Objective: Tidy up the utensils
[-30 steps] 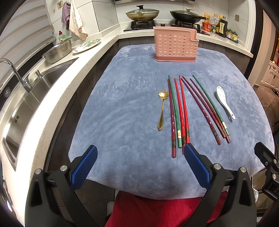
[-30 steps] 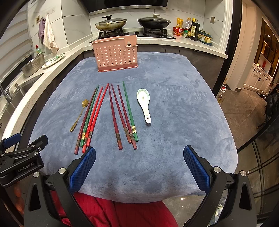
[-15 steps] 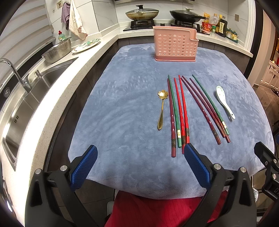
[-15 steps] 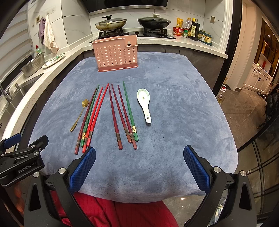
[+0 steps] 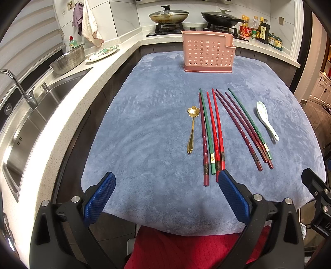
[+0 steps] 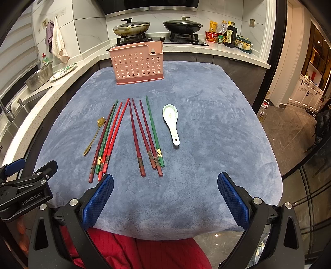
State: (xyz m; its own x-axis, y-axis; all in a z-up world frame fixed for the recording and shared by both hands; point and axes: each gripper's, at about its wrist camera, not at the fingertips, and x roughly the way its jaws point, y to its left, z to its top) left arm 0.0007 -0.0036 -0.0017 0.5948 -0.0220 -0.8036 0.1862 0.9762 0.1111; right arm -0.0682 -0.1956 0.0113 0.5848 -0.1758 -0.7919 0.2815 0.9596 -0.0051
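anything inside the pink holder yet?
Nothing pokes above the rim of the pink holder, and its holes show no clear contents. The interior is hidden by the front wall. All chopsticks and both spoons lie on the blue cloth.

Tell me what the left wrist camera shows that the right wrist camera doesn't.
Only the left wrist view shows the sink basin and the whole faucet, plus the right tool's edge. Only the right wrist view shows the doorway and tiled floor and the left tool's body. Both show the pink holder, chopsticks, gold spoon, white spoon, blue cloth and stove pans.
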